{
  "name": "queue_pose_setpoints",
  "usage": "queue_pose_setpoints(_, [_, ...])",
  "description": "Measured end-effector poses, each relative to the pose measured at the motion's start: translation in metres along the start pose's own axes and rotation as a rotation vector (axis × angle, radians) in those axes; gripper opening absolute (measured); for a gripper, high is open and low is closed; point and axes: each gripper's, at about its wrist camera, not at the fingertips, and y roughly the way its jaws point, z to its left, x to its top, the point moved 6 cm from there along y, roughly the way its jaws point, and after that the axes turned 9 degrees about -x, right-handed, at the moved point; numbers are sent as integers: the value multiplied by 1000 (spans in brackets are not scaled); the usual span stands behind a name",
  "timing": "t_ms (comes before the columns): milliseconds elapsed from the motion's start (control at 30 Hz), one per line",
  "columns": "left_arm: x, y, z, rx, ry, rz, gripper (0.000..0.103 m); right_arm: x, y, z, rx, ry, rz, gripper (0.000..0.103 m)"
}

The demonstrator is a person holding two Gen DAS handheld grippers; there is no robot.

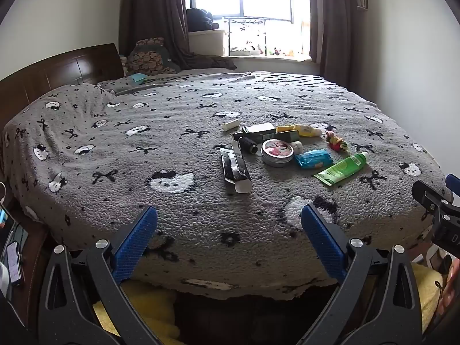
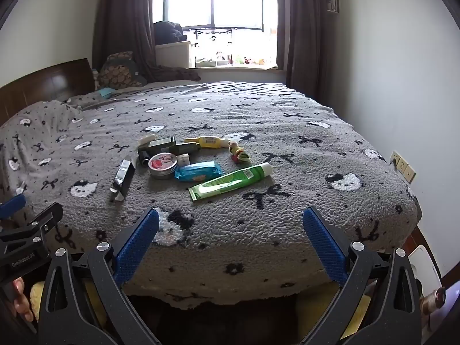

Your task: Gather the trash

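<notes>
A cluster of small items lies on the grey patterned bedspread (image 1: 115, 149) (image 2: 316, 172): a green tube (image 1: 342, 168) (image 2: 230, 182), a blue wipes packet (image 1: 313, 158) (image 2: 198, 171), a round tin (image 1: 277, 153) (image 2: 162, 165), a flattened black-and-silver box (image 1: 235, 169) (image 2: 123, 178), a yellow tube (image 1: 299, 130) (image 2: 208, 141), dark green boxes (image 1: 260, 130) (image 2: 161, 143) and a small red-yellow toy (image 1: 335, 141) (image 2: 239, 154). My left gripper (image 1: 229, 217) is open and empty at the bed's near edge. My right gripper (image 2: 231, 218) is open and empty, nearer the green tube.
A wooden headboard (image 1: 57, 72) and pillows are at the left. A window with brown curtains (image 1: 330, 20) is at the back. A wall with sockets (image 2: 402, 166) runs along the right. A phone (image 1: 14, 264) lies at the far left.
</notes>
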Motion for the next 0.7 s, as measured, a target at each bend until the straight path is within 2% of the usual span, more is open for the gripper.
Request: queue_pose_setpoints(700, [3,-3,1,13,0,-10,95,0,2,1,-1,-10,-2,100])
